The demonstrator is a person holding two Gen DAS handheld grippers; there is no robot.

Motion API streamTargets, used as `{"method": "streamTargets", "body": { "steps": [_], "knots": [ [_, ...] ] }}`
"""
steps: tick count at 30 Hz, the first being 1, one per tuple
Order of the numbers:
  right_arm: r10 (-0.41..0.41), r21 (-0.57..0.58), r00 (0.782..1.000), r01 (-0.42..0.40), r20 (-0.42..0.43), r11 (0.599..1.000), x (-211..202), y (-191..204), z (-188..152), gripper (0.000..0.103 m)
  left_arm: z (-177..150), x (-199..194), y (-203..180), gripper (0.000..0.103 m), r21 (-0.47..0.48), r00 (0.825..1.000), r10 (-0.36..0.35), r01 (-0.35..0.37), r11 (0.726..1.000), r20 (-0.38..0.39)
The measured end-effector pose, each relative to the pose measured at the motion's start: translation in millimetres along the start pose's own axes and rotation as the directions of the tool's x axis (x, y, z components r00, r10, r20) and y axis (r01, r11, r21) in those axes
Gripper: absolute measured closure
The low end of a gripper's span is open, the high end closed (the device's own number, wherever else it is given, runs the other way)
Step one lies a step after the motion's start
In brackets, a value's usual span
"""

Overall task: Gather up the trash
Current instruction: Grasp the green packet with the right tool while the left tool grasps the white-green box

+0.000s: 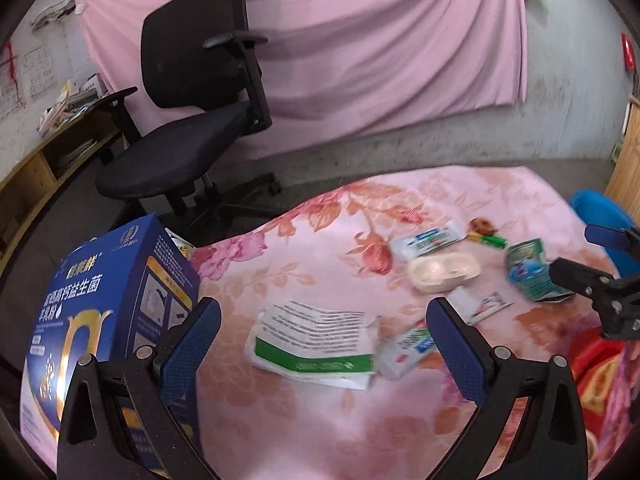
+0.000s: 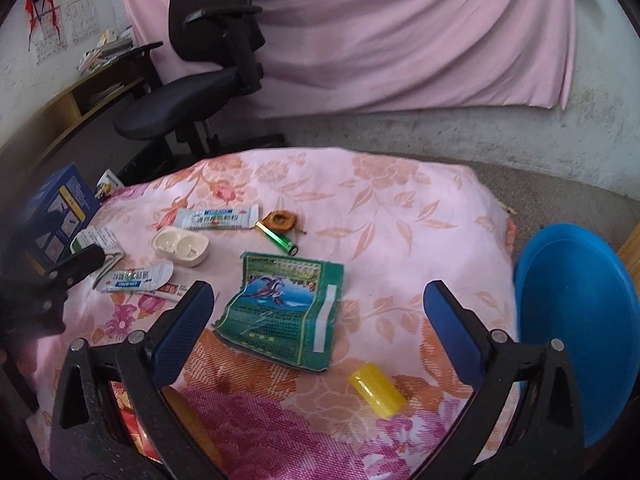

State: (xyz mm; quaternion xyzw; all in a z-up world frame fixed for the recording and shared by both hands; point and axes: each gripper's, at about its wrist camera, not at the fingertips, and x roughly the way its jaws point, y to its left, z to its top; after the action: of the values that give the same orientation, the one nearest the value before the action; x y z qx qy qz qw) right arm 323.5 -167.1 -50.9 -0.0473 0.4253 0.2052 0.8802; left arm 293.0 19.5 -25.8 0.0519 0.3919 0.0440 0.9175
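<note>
Trash lies scattered on a pink floral cloth [image 2: 400,208]. My left gripper [image 1: 324,320] is open above a green-and-white folded leaflet [image 1: 316,336], with a crumpled tube [image 1: 404,348] beside it. Farther off lie a white twin-cup tray [image 1: 442,272], another tube [image 1: 428,240] and a green packet [image 1: 528,272]. My right gripper [image 2: 320,304] is open over that green packet [image 2: 288,312]. A yellow cap [image 2: 378,389] lies near its right finger. A green lighter [image 2: 278,238], a brown ring [image 2: 282,220], the white tray [image 2: 180,246] and two tubes [image 2: 218,218] sit beyond.
A blue carton [image 1: 100,320] stands at the cloth's left edge. A blue plastic basin [image 2: 580,320] sits at the right edge. A black office chair [image 1: 192,120] and a wooden shelf [image 1: 48,160] stand behind, before a pink hanging sheet [image 1: 360,40]. Red packaging [image 1: 596,372] lies near right.
</note>
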Motion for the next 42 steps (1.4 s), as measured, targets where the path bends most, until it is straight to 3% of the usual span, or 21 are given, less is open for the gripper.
{"method": "streamTargets", "body": {
  "steps": [9, 16, 19, 21, 24, 27, 29, 35, 42],
  "knots": [
    [0.058, 0.004, 0.987, -0.058, -0.153, 0.998, 31, 2, 0, 0.0, -11, 12, -7, 0.003, 0.084, 0.999, 0.044, -0.041, 0.996, -0.028],
    [0.021, -0.029, 0.988, -0.026, -0.156, 0.999, 27, 3, -3, 0.0, -16, 29, 3, 0.007, 0.011, 0.989, -0.075, 0.077, 0.997, -0.125],
    [0.026, -0.039, 0.988, -0.032, -0.152, 0.999, 25, 2, -4, 0.006, -17, 31, 7, 0.008, -0.021, 0.985, -0.112, 0.11, 0.994, -0.132],
    [0.031, -0.03, 0.989, -0.036, -0.147, 0.999, 24, -1, -4, 0.012, -17, 31, 8, 0.01, -0.037, 0.982, -0.131, 0.127, 0.991, -0.136],
    [0.052, -0.015, 0.988, -0.055, -0.143, 0.998, 22, -5, -5, 0.013, -17, 31, 12, 0.021, -0.069, 0.975, -0.174, 0.166, 0.984, -0.137],
    [0.061, -0.012, 0.988, -0.063, -0.139, 0.998, 21, -6, -5, 0.013, -16, 28, 9, 0.024, -0.066, 0.975, -0.176, 0.169, 0.983, -0.135],
    [0.065, -0.009, 0.988, -0.067, -0.137, 0.998, 20, -6, -5, 0.013, -15, 26, 9, 0.034, -0.055, 0.974, -0.187, 0.182, 0.982, -0.127],
    [0.069, -0.006, 0.988, -0.07, -0.137, 0.998, 21, -6, -5, 0.013, -18, 23, 0, 0.035, -0.036, 0.969, -0.215, 0.212, 0.977, -0.122],
    [0.067, -0.009, 0.987, -0.068, -0.143, 0.998, 21, -6, -5, 0.013, -23, 14, 3, 0.037, -0.099, 0.959, -0.269, 0.26, 0.961, -0.093]
  ]
}}
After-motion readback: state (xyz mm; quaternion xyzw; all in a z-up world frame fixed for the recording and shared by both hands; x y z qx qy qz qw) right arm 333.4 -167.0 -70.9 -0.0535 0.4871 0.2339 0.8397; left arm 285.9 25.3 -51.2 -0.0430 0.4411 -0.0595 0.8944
